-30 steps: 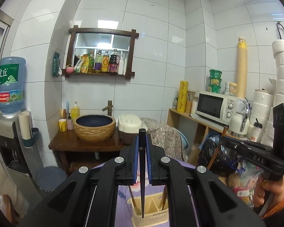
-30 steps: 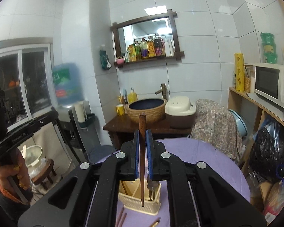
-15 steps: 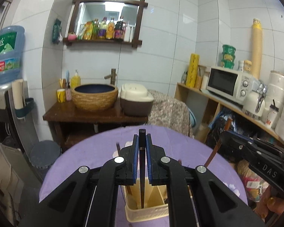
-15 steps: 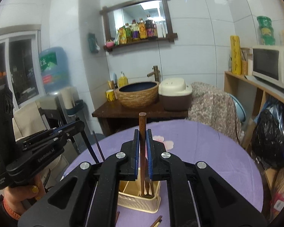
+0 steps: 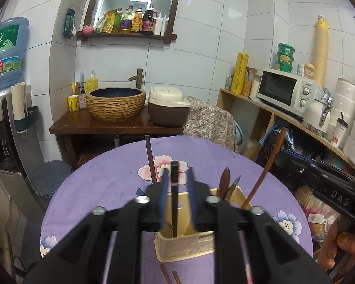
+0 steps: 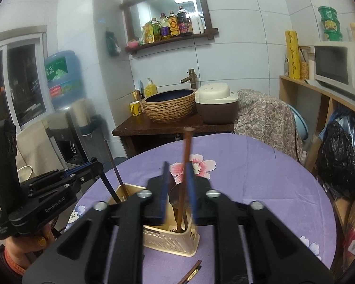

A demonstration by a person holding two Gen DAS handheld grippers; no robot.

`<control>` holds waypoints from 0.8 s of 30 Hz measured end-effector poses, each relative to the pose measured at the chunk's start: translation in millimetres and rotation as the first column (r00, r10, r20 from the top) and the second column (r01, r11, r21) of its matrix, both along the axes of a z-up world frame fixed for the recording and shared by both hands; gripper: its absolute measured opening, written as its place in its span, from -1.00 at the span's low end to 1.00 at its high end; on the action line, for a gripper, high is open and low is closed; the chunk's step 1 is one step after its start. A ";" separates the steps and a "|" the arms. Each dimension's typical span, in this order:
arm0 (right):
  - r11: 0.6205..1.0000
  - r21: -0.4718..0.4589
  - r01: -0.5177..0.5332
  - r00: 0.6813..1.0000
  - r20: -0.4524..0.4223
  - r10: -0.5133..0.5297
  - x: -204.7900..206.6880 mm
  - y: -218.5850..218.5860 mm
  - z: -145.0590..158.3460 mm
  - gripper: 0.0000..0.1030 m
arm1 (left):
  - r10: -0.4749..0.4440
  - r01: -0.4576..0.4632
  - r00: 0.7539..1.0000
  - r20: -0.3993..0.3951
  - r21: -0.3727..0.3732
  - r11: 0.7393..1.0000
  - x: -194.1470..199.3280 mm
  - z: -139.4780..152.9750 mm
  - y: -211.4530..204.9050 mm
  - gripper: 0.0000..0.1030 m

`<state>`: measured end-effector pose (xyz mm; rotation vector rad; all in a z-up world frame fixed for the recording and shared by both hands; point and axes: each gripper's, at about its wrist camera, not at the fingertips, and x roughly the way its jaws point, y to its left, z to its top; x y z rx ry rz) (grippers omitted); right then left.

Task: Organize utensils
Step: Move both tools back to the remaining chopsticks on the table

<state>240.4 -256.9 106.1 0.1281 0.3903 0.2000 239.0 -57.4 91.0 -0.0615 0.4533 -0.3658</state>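
A cream plastic utensil holder point(image 5: 191, 246) stands on the purple flowered tablecloth point(image 5: 106, 189); it also shows in the right wrist view point(image 6: 172, 241). My left gripper point(image 5: 176, 201) is open above it, and a black chopstick point(image 5: 174, 189) stands loose between its jaws, tip down in the holder. My right gripper point(image 6: 177, 189) is open, and a brown chopstick point(image 6: 185, 165) stands between its jaws inside the holder. A second brown chopstick point(image 5: 150, 158), a wooden spoon point(image 5: 224, 182) and a metal utensil stand in the holder too.
Loose chopsticks lie on the cloth in front of the holder point(image 5: 169, 275), point(image 6: 191, 273). Behind the table stand a washstand with a woven basin point(image 5: 116, 103) and a rice cooker point(image 5: 169, 108). A shelf with a microwave point(image 5: 284, 92) is at the right.
Both grippers have come down over the holder and opened. The black and brown chopsticks, gripped before, now stand loose in the holder.
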 end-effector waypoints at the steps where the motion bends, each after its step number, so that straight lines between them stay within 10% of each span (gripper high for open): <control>1: 1.000 0.001 0.011 0.999 0.034 -0.011 -10.4 -1.5 0.2 0.52 | 0.004 -0.004 1.000 0.016 -0.011 1.000 -6.9 0.8 3.0 0.43; 3: 1.000 -0.012 0.026 0.997 0.080 -0.025 -26.7 -2.7 0.7 0.67 | 0.014 -0.011 0.997 0.079 -0.045 0.999 -28.4 2.2 12.7 0.76; 10: 0.988 -0.118 0.101 0.994 0.056 -0.095 -70.6 -0.4 -30.8 0.88 | 0.063 -0.066 0.986 0.155 0.017 0.998 -83.8 -25.3 30.8 0.90; 15: 0.981 -0.157 0.117 0.981 -0.132 -0.139 -75.1 -0.8 -86.3 0.88 | 0.089 -0.091 0.996 0.022 0.149 0.985 -90.2 -72.4 37.7 0.90; 24: 0.978 -0.202 0.057 0.895 -0.424 -0.139 -85.9 22.8 -179.7 0.88 | 0.094 -0.064 0.981 -0.172 0.176 0.982 -107.9 -138.9 52.3 0.90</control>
